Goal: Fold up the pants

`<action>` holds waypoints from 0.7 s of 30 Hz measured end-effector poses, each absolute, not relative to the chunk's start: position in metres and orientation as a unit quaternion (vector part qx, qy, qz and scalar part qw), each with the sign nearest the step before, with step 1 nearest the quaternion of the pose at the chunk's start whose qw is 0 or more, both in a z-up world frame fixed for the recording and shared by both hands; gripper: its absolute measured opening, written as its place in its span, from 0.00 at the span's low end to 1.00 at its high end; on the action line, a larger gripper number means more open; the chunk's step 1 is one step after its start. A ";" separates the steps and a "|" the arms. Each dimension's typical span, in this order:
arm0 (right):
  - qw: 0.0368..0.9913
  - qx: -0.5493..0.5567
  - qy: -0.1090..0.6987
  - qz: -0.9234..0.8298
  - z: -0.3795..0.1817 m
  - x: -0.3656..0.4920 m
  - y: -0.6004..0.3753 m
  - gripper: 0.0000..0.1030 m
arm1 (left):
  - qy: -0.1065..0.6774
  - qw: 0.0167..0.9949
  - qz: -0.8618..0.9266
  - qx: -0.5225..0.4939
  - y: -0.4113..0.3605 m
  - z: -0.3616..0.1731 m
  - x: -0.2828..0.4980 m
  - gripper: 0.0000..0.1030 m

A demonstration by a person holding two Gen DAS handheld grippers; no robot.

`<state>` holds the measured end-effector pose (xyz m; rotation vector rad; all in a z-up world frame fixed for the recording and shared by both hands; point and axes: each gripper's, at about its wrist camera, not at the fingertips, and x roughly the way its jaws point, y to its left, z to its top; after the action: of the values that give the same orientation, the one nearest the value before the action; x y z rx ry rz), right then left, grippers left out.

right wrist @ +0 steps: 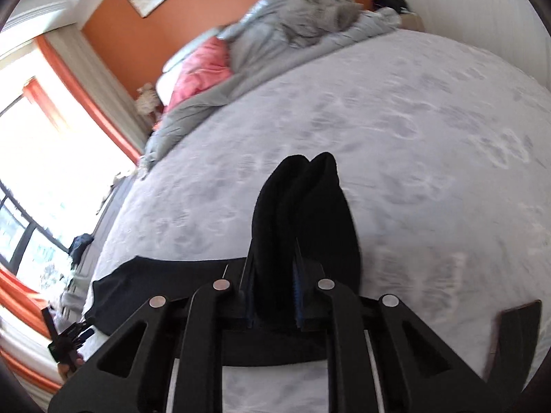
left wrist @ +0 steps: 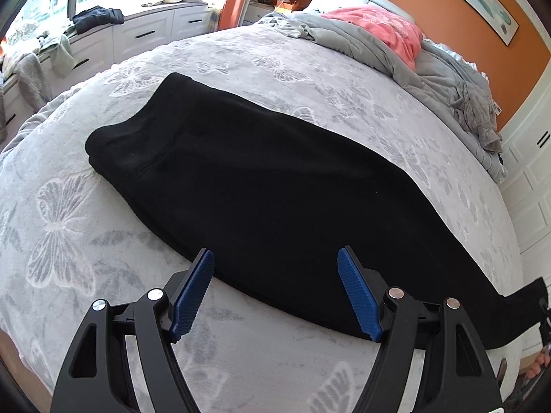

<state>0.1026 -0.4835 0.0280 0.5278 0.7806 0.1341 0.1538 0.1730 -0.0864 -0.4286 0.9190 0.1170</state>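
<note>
Black pants point(left wrist: 261, 186) lie folded lengthwise on the grey butterfly-print bed cover point(left wrist: 69, 213), waistband at the far left, legs running to the lower right. My left gripper point(left wrist: 275, 268) is open and empty, its blue pads point(left wrist: 193, 292) just above the near edge of the pants. In the right wrist view my right gripper point(right wrist: 273, 272) is shut on the leg ends of the pants point(right wrist: 303, 213) and holds them lifted above the bed cover point(right wrist: 430, 137); the rest of the pants trails to the lower left. The right gripper's far edge shows in the left wrist view point(left wrist: 544, 313).
A rumpled grey duvet point(left wrist: 430, 65) with a pink cloth point(left wrist: 382, 24) lies along the headboard side. White drawers point(left wrist: 137, 38) with clothes on top stand under the window. White cupboard doors point(left wrist: 530, 179) are at the right. A dark flat object point(right wrist: 513, 330) lies at the bed's near right.
</note>
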 end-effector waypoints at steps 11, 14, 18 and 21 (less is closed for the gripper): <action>0.886 0.079 0.411 0.198 0.010 0.147 -0.202 0.44 | 0.441 0.872 0.021 -0.212 0.231 -0.080 0.137 0.73; 0.906 0.080 0.395 0.126 0.018 0.122 -0.247 0.64 | 0.434 0.874 0.026 -0.216 0.252 -0.083 0.135 0.79; 0.887 0.109 0.448 0.035 -0.021 0.105 -0.330 0.64 | 0.441 0.852 0.044 -0.279 0.286 -0.103 0.143 0.79; 0.867 0.140 0.478 0.001 -0.064 0.103 -0.366 0.65 | 0.435 0.825 0.054 -0.357 0.311 -0.121 0.153 0.79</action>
<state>0.1034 -0.3661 -0.0640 0.2929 0.9996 0.0021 0.1533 0.3112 -0.1210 -0.7578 0.9251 0.1147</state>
